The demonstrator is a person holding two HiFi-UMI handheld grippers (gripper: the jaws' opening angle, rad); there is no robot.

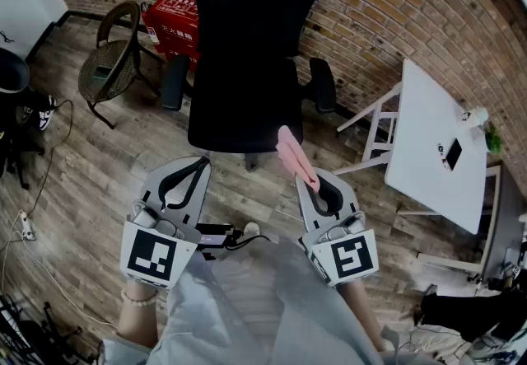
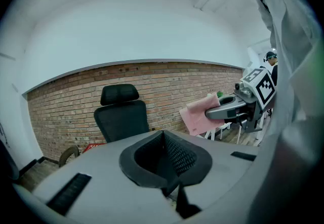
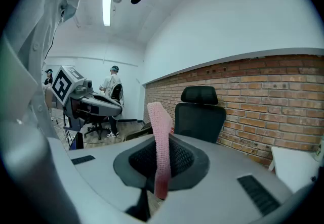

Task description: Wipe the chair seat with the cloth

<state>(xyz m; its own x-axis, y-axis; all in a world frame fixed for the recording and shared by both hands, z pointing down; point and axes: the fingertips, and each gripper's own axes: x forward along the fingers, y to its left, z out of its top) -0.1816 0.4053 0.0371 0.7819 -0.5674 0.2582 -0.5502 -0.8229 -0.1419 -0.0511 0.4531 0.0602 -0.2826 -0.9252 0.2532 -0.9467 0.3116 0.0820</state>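
Two grippers level, side by side, aimed at chair (image 1: 243, 42). Left gripper (image 1: 200, 162): jaws together, empty. Right gripper (image 1: 314, 182): clamped on pink cloth (image 1: 291, 154), cloth upright, near seat (image 1: 235, 120) front edge.

Red-brick wall (image 1: 412, 17) ahead of the left claw (image 1: 200, 162) and right claw (image 1: 308, 179), grey wood-plank floor (image 1: 82, 166) beneath them, white table (image 1: 436, 141) right of the right claw, wicker chair (image 1: 111, 67) and red box (image 1: 174, 21) ahead-left of the left claw, strip light (image 3: 107, 5) lit overhead.
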